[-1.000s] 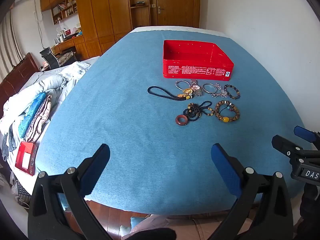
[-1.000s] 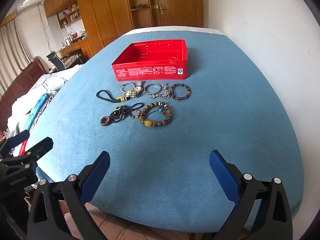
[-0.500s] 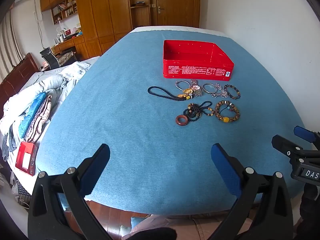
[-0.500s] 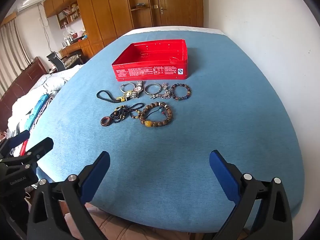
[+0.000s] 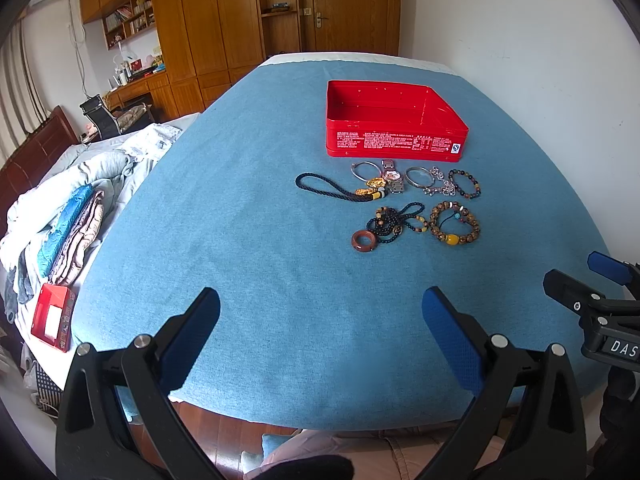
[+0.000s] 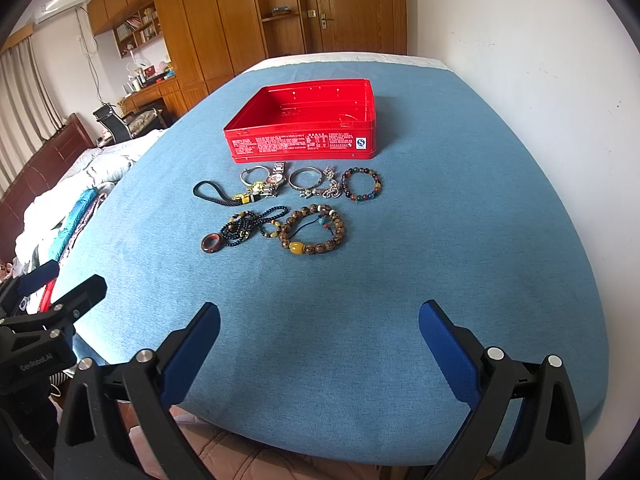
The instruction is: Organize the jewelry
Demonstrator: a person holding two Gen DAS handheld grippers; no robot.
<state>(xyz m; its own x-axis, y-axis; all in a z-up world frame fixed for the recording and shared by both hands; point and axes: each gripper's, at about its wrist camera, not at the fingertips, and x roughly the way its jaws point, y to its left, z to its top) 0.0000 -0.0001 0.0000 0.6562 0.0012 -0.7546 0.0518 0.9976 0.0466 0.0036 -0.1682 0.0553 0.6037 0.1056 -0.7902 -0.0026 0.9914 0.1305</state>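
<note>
An open, empty red tin box [image 5: 396,145] [image 6: 304,144] stands on the blue tablecloth [image 5: 240,220]. In front of it lie several jewelry pieces: a black cord with gold charms [image 5: 336,189], a watch [image 6: 276,179], silver bangles [image 6: 306,178], a dark bead bracelet [image 6: 361,184], a brown bead bracelet with a yellow bead [image 5: 455,225] [image 6: 313,229], a black bead necklace [image 6: 248,226] and a red-brown ring [image 5: 364,241] [image 6: 212,243]. My left gripper [image 5: 320,320] is open and empty near the table's front edge. My right gripper [image 6: 319,330] is open and empty, to its right.
A white wall [image 6: 520,60] borders the table on the right. A bed with piled clothes [image 5: 72,216] and a small red box [image 5: 52,322] lies to the left. Wooden cabinets and a door [image 5: 352,4] stand at the back.
</note>
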